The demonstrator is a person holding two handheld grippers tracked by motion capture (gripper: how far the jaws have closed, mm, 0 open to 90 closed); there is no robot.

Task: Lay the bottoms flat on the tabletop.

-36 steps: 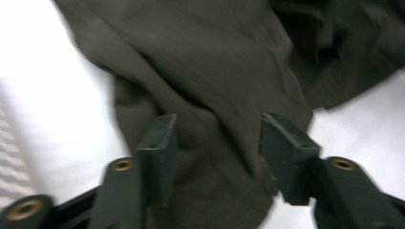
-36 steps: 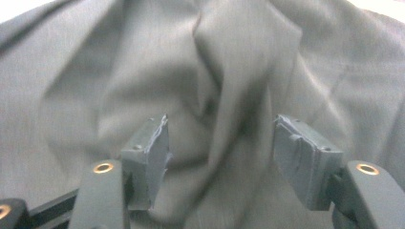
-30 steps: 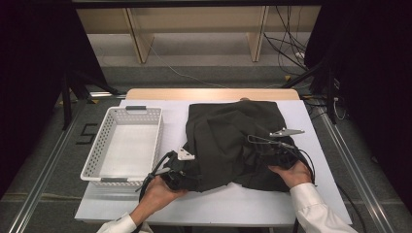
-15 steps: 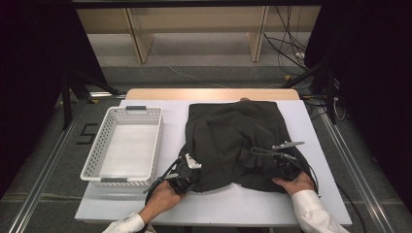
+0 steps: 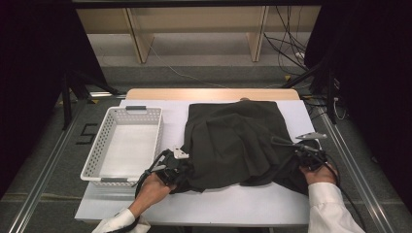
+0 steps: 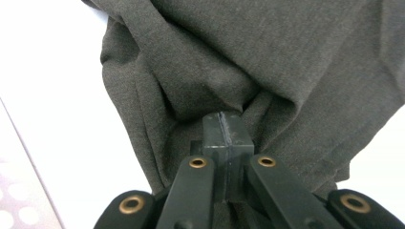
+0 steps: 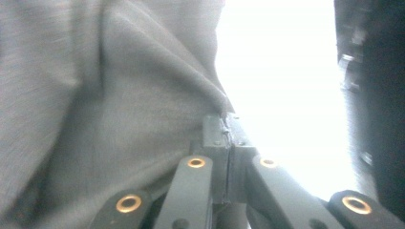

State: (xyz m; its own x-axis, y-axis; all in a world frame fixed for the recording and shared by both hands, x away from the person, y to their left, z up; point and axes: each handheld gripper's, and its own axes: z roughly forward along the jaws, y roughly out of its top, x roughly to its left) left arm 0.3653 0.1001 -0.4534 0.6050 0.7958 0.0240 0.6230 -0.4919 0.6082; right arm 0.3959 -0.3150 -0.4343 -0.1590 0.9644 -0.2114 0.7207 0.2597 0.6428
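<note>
Where the table [image 5: 252, 206] ends: one dark garment [image 5: 238, 141], seemingly pinched by two closed claws, left claw [image 6: 223, 131], right claw [image 7: 224, 128]; one basket [image 5: 94, 158].

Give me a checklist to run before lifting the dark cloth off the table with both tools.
1. Left tool shut on the cloth: ok, its jaws have just closed and fabric bunches at their tips.
2. Right tool shut on the cloth: ok, its jaws have just closed, pinching the cloth's edge.
3. Depth of the right grip: cannot tell, only a thin edge seems caught.
4. Both grips at the near edge, one toward each side: ok in the high view.
5. Basket apart from the cloth: ok, it stands to the left with a gap.
6. Cloth's far edge free: cannot tell, it lies at the table's far end.
</note>
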